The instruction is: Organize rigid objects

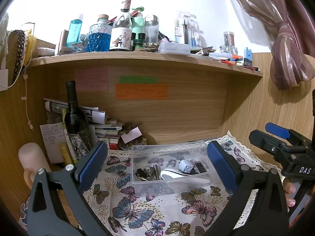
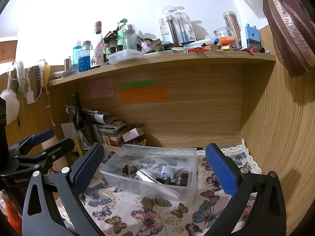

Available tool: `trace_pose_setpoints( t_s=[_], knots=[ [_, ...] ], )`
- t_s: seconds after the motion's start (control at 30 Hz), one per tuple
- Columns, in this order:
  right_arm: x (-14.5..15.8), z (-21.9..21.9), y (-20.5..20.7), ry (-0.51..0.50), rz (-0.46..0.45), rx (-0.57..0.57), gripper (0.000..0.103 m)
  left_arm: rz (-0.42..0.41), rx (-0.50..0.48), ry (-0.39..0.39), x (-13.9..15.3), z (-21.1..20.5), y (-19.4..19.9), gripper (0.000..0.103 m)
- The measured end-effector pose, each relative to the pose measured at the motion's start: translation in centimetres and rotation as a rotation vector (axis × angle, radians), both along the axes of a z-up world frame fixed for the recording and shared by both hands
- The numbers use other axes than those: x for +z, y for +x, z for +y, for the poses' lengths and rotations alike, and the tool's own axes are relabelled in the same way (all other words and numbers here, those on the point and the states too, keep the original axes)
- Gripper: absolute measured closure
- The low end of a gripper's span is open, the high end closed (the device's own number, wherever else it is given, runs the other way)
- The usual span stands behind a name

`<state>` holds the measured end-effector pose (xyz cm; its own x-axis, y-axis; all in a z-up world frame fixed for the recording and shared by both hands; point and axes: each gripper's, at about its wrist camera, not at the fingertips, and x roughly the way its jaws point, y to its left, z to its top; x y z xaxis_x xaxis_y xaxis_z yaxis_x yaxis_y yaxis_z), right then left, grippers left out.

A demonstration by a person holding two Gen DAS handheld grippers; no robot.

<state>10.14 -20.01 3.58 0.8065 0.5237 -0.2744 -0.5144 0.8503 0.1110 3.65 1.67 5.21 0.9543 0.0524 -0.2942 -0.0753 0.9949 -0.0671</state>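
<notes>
A clear plastic box [image 1: 137,151] stands on the butterfly cloth under the shelf; it also shows in the right wrist view [image 2: 185,192]. Inside lie a white plug adapter [image 1: 186,165], a white mouse-like item [image 1: 169,174], a metal piece [image 1: 149,171] and small dark items. My left gripper [image 1: 157,165] is open and empty, held in front of the box. My right gripper [image 2: 155,167] is open and empty, also facing the box. Each gripper appears at the edge of the other's view: the right [image 1: 275,137] and the left [image 2: 45,139].
A dark wine bottle [image 1: 75,118] and stacked papers [image 1: 106,125] stand at the back left. A pink flask [image 1: 31,161] is at the left. The shelf [image 1: 137,57] above carries bottles and stationery. A wood wall and a curtain [image 1: 285,45] are on the right.
</notes>
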Motion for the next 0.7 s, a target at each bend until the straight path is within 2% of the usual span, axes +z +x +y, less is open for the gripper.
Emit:
trace_pose_setpoints(
  t_s=[0.7],
  knots=[
    [-0.03,0.44,-0.11,-0.007,0.003,0.002,0.0,-0.001,-0.013,-0.008,-0.1,0.03,0.06,0.0]
  ],
)
